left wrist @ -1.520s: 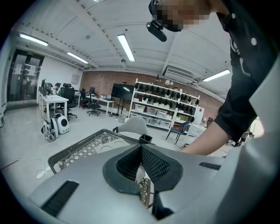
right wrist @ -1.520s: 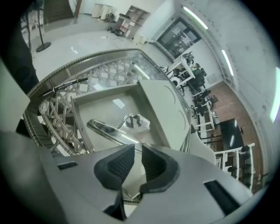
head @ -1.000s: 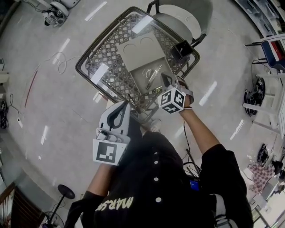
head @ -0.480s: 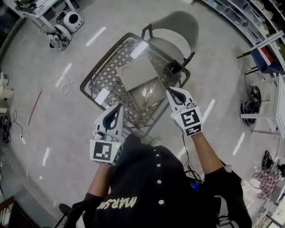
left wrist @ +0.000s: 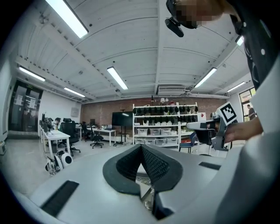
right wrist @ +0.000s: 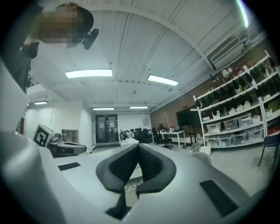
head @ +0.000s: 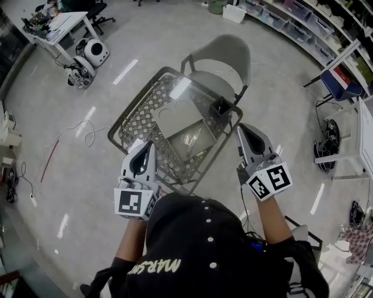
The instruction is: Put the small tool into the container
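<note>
A small metal tool (head: 189,139) lies on a grey mat (head: 175,113) on the glass-topped wicker table (head: 119,125). The black container (head: 221,108) stands at the table's right corner. My left gripper (head: 150,145) is held at the table's near edge, jaws shut and empty. Off the table's near right corner, my right gripper (head: 242,129) is likewise shut with nothing in it. Both gripper views look level across the room: the left gripper (left wrist: 141,146) and the right gripper (right wrist: 138,146) each show pads pressed together. Each view also catches the other gripper, the right gripper (left wrist: 205,127) and the left gripper (right wrist: 65,148).
A grey chair (head: 224,55) stands behind the table. A white round robot (head: 93,51) and loose cables (head: 81,131) lie on the floor at left, near a desk (head: 58,23). Shelving with bins (head: 303,11) lines the far right.
Both grippers have drawn back from the table toward the person. The right one left the spot over the mat and moved right. The table now looks farther away.
</note>
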The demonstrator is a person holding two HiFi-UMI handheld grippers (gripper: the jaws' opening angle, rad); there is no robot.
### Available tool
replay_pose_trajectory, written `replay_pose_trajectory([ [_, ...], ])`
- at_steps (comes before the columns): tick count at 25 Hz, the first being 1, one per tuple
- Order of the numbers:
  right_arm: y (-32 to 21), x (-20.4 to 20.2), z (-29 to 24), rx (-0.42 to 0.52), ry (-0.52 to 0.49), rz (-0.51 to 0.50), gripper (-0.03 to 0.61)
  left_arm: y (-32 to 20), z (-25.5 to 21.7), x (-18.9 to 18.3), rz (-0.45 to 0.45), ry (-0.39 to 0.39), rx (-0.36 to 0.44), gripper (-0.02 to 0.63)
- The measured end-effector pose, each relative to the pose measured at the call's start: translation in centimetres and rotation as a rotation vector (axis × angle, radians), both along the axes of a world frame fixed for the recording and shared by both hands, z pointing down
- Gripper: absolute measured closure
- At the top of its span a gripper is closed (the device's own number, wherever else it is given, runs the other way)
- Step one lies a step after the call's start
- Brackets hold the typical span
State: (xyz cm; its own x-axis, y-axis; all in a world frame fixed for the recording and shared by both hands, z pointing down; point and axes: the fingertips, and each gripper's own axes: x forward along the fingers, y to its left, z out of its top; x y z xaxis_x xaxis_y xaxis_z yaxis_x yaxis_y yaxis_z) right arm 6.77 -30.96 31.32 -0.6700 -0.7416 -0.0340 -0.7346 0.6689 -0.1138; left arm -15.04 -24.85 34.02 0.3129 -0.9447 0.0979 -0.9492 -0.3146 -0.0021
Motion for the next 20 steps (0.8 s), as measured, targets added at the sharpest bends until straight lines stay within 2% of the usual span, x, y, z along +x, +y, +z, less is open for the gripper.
replay_pose_trajectory([
  [3,0.8,1.7,-2.1,0.070,-0.031,0.036,0.565,0.3,-0.8,0.0,-0.006,0.002,0.021,0.594],
  [7,0.7,4.2,-2.3,0.068,-0.072,0.095,0.565,0.5,-1.5,-0.5,-0.019,-0.022,0.043,0.594],
  [10,0.8,5.5,-2.3,0.094,-0.056,0.130,0.565,0.7,-1.7,-1.0,-0.036,-0.029,0.042,0.594],
  [20,0.6,5.8,-1.9,0.082,-0.031,0.163,0.565,0.5,-2.7,-0.5,-0.047,-0.061,0.069,0.594],
])
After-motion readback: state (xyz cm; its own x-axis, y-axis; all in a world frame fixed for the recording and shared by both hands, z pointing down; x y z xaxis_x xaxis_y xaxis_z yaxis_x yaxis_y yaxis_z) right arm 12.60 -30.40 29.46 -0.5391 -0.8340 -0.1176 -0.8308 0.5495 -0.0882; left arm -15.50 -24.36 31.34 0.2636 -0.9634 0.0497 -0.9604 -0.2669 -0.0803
